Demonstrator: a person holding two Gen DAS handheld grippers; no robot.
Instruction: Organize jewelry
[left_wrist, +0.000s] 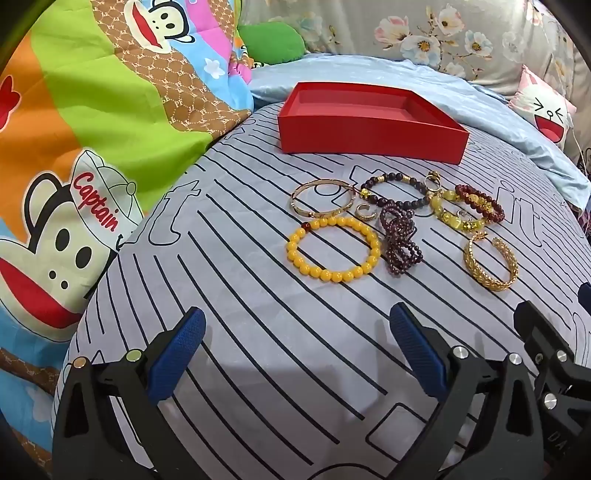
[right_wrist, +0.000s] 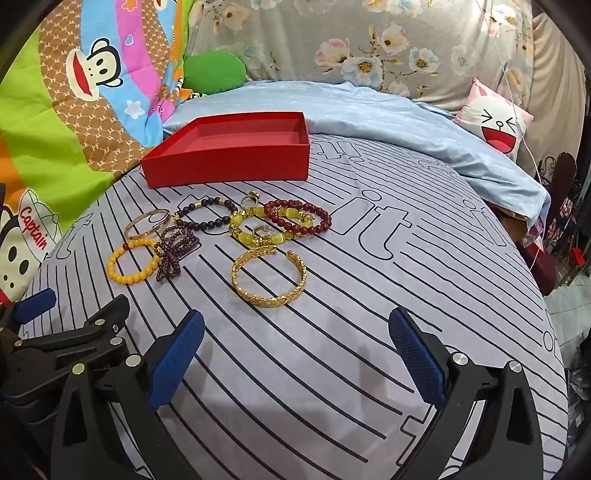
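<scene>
Bracelets, among them a yellow bead bracelet (left_wrist: 333, 250) and a gold cuff (right_wrist: 269, 278), lie clustered on the bed (right_wrist: 369, 314) ahead of your 2 tools, the empty red box (left_wrist: 369, 123) waiting just beyond. Your left tool (left_wrist: 297, 354) and right tool (right_wrist: 297, 354) hang spread wide, holding nothing, angled down for a first pick.

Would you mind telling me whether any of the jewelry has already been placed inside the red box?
No, the red box shows only its bare floor, while the yellow bead bracelet and gold cuff lie on the striped sheet.
</scene>
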